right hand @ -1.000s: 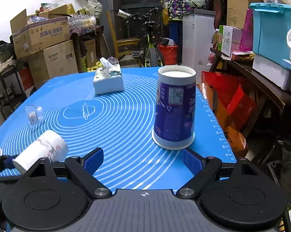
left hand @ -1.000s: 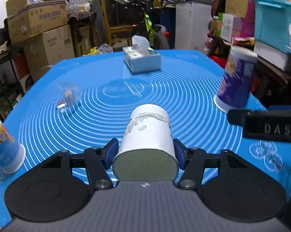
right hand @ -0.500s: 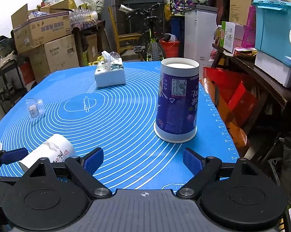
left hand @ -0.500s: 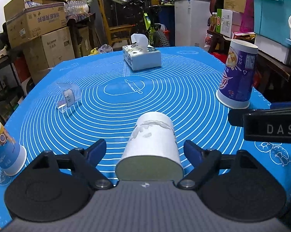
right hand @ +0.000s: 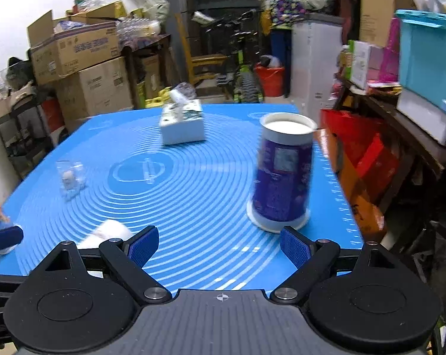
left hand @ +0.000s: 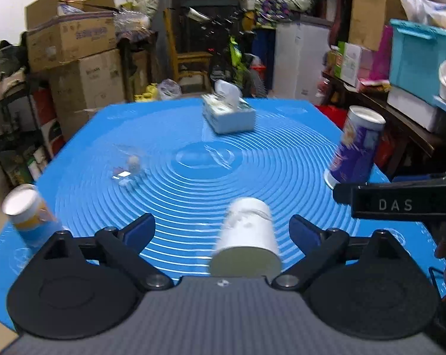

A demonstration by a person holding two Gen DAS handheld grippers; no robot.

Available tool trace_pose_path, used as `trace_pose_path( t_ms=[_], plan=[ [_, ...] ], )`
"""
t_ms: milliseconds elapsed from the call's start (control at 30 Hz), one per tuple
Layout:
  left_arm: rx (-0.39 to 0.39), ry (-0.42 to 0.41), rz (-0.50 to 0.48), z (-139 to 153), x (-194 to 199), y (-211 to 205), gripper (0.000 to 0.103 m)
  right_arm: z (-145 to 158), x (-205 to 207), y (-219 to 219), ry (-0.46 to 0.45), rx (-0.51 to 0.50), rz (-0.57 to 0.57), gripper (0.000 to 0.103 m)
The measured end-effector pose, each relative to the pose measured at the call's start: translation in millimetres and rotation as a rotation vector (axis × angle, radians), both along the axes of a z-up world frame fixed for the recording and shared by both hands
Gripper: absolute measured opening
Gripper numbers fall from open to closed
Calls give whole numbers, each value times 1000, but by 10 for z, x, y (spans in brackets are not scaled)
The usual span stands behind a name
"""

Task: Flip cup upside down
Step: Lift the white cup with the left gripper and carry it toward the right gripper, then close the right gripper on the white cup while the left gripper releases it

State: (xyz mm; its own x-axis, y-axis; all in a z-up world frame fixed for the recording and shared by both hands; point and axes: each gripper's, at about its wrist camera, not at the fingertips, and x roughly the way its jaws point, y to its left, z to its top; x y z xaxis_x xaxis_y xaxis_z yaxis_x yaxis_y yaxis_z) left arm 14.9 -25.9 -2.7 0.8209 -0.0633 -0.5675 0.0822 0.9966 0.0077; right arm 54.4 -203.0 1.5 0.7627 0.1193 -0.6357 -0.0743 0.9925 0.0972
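A white paper cup (left hand: pixel 246 233) lies on its side on the blue mat (left hand: pixel 193 183), between the fingers of my left gripper (left hand: pixel 221 232), which is open and not touching it. The cup's wide end faces the camera. The same cup shows as a white blur at the lower left of the right wrist view (right hand: pixel 107 232). A purple cup (right hand: pixel 282 174) stands upside down on the mat's right side, also in the left wrist view (left hand: pixel 356 151). My right gripper (right hand: pixel 220 247) is open and empty, just in front of the purple cup.
A tissue box (left hand: pixel 227 115) stands at the mat's far side. A small clear plastic piece (left hand: pixel 128 171) lies left of centre. A yellow and blue cup (left hand: pixel 27 213) stands at the left edge. The right gripper's body (left hand: pixel 400 201) juts in from the right. Boxes and clutter surround the table.
My left gripper opened and let go of the white cup, which now lies on the mat. The gripper has pulled back and up. The right gripper drew back slightly from the purple cup.
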Motion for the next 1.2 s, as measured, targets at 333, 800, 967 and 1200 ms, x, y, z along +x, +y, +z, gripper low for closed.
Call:
trace_pose_path(
  t_ms=[333,800,967,1200],
  plan=[
    [-2,25,141,-48,240,566,97,-128,421,479,193,154,146,90],
    [8,54,173,-276,362,813,97,-505,754,635,415,372,200,66],
    [1,37,172,-258,337,814,97,-306,594,669,209,209,183,64],
    [17,15,171,-275,309,753,97,-397,346,864,-189,-163,163,64]
  ],
)
